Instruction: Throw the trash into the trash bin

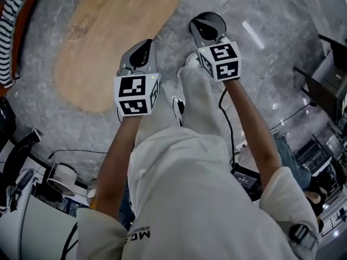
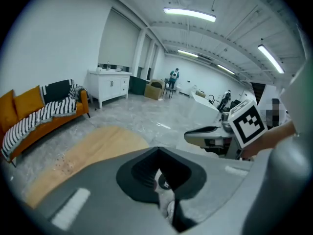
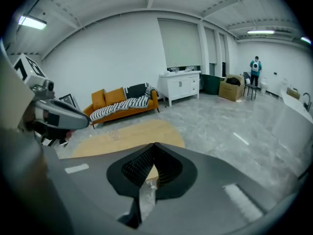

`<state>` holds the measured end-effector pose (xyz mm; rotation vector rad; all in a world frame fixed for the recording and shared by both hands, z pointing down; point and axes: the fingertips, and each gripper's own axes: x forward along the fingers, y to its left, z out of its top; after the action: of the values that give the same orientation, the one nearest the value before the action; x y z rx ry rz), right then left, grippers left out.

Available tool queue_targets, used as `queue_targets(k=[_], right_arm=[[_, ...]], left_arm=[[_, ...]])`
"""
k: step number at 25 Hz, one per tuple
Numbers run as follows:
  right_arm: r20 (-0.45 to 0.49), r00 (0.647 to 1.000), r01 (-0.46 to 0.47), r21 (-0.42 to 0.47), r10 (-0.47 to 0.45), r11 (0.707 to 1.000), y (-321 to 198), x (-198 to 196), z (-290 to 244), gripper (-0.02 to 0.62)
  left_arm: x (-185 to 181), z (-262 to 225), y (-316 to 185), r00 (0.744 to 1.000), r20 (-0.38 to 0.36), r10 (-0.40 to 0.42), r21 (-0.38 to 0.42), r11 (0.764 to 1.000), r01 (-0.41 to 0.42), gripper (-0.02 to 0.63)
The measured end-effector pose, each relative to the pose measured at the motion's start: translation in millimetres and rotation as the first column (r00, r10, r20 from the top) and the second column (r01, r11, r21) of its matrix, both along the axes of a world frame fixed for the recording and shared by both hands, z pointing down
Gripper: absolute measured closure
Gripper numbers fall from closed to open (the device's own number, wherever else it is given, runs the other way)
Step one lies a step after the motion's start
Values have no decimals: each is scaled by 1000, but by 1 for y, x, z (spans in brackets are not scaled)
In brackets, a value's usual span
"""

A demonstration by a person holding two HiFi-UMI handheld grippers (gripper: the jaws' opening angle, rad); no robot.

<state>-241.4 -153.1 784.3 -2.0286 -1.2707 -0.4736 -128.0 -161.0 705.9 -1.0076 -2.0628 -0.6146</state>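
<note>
Both hand-held grippers carry nothing. The left hand-held gripper (image 1: 143,46) has its jaws drawn together at the tips, and so does the right hand-held gripper (image 1: 207,23), with no trash pinched in either. Low in the slit behind the left tips sits a white and black patch (image 2: 164,182), which I judge to be the person's shoe far below and not something held. The right slit shows only floor and a bit of wood colour.

No trash and no trash bin appear in any view, so which way the trash points and how its long axis lies cannot be told.

The two grippers are held side by side, level and pointing forward, above the person's white trousers (image 1: 195,107). This looks like a resting carry, jaws closed because nothing is yet within reach to pick up; finding the trash would come first.

Underfoot is a grey stone floor (image 1: 260,64). Ahead and to the left lies a wood-coloured oval (image 1: 108,37), its long axis running away from the person; whether it is a mat or a low surface I cannot tell. Well beyond it, an orange sofa (image 3: 122,102) with a striped throw and a white cabinet (image 3: 181,84) stand along the wall
</note>
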Motion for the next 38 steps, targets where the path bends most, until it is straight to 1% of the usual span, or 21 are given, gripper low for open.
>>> queue_targets(k=[3,6,8,10,15,20,25,31,34,38], right_arm=[[-27,998,50,-58,-51,997,12,25,-48,574],[-48,995,81,-118,-87,990,27,51,-90,574],[-77,992,88,-137,-99,987,28,67,-116,574],[-105,989,85,-163,-103,983,28,75,-145,574],[-131,980,110,-262,-148,959,30,92,-219,574],[-112,970,163,-356,-215,920,20,116,-280,574],[-98,966,176,-422,-238,889,20,144,-310,574],[-132,971,117,-470,-201,875,12,163,-347,574],[-137,972,100,-489,-190,866,0,177,-357,574],[-167,956,134,-482,-241,866,-10,195,-351,574]], left_arm=[[25,-34,13,999,25,-25,-43,999,26,606],[47,-65,22,998,58,-4,-80,997,9,606],[60,-85,15,997,72,15,-85,996,-8,606],[63,-105,6,996,87,37,-92,995,-29,606],[63,-163,-3,991,112,75,-155,986,-57,606],[69,-210,-10,986,129,105,-193,978,-79,606],[91,-230,-6,981,136,135,-228,968,-102,606],[116,-257,-12,973,131,192,-266,952,-152,606],[120,-270,-13,966,165,197,-294,945,-142,606],[118,-278,-15,955,216,205,-313,941,-131,606]])
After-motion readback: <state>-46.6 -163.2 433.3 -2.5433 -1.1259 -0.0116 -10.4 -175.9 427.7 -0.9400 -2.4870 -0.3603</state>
